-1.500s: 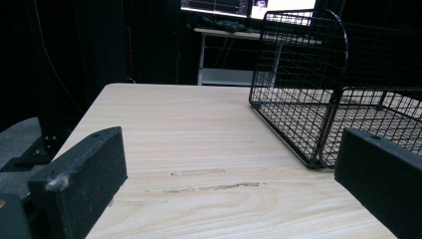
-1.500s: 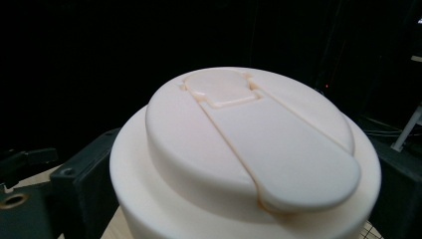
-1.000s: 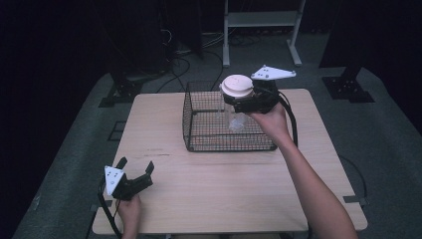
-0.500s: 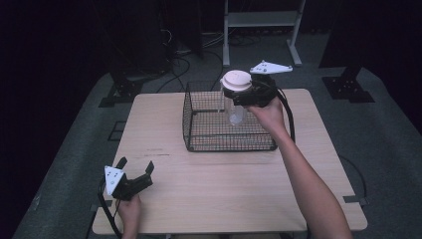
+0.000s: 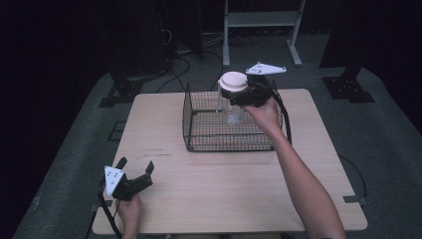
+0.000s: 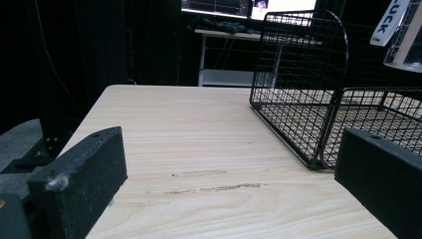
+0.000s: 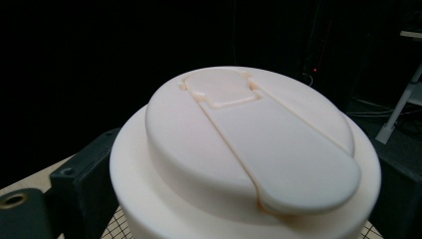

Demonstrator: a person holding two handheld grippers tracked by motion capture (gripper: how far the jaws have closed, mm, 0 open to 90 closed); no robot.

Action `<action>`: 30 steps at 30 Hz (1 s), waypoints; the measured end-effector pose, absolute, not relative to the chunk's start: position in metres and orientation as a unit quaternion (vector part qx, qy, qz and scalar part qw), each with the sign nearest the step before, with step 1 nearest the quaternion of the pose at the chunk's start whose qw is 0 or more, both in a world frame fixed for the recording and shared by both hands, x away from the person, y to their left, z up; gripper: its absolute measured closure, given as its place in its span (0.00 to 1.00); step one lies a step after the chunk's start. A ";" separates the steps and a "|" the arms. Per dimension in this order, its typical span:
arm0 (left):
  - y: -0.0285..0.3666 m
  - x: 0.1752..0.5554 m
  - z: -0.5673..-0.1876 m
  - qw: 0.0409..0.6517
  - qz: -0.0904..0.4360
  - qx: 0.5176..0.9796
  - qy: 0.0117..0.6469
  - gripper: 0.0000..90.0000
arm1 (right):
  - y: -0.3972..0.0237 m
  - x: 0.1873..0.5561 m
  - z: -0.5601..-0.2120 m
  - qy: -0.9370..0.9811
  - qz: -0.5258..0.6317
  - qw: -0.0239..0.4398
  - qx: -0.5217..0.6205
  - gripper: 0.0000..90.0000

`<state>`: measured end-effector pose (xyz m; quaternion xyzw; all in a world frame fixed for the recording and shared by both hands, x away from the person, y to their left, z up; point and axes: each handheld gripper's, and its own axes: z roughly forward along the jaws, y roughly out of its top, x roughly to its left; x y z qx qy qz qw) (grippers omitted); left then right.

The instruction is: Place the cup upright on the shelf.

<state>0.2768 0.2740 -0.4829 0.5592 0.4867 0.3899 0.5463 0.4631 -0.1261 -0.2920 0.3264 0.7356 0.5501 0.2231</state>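
A clear jar (image 5: 232, 107) with a cream lid (image 5: 233, 80) hangs upright inside the black wire basket (image 5: 199, 134) at the table's far middle. My right gripper (image 5: 239, 94) is shut on the jar just below the lid. In the right gripper view the cream lid (image 7: 249, 164) sits close between the black jaws. My left gripper (image 5: 134, 172) rests open near the table's front left corner, holding nothing. In the left gripper view its jaws stand wide apart, with the wire basket (image 6: 303, 84) ahead to the right and the jar's bottom (image 6: 405, 50) at the top right.
The light wooden table (image 5: 224, 199) has bare room in front of and left of the basket. A white metal stand (image 5: 261, 30) is on the floor behind the table. Cables lie on the dark floor at the back left.
My right gripper has carried the jar a little to the left and forward over the basket. The left gripper has stayed where it was.
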 end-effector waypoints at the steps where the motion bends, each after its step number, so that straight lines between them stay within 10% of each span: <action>1: 0.274 0.277 -0.483 0.546 0.389 0.560 0.487 0.00 | -0.125 0.465 -0.294 0.737 0.548 0.222 0.327 0.05; 30: 0.274 0.277 -0.483 0.547 0.388 0.562 0.484 0.00 | -0.124 0.494 -0.334 0.731 0.530 0.227 0.366 0.05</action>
